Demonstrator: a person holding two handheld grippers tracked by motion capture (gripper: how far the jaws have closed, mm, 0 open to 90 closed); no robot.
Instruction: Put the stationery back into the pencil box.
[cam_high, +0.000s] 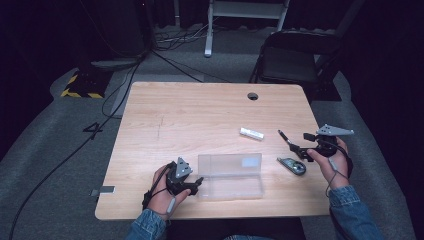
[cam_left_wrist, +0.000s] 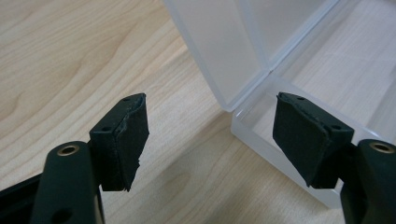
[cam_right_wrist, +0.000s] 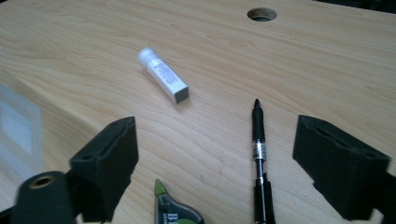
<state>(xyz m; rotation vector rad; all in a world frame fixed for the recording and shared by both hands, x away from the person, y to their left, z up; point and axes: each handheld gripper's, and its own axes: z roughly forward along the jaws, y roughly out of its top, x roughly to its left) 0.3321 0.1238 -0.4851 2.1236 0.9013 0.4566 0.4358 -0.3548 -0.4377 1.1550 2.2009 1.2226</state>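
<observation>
Clear case (cam_high: 231, 176), one pen (cam_right_wrist: 258, 154)

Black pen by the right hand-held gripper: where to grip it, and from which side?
Grip the black pen mid-barrel, near its silver band, coming from above with the jaws straddling it crosswise. It lies flat on the table, tip pointing away, between the open right hand-held gripper jaws, untouched; probably lower and close.

Light wooden table (cam_high: 190, 115), cable hole (cam_high: 252, 96) near far edge; open clear plastic case (cam_high: 230, 176) at near edge; right of case, correction-tape dispenser (cam_high: 291, 165); beyond it, black pen (cam_high: 286, 138); white tube (cam_high: 251, 133) behind the case.
</observation>
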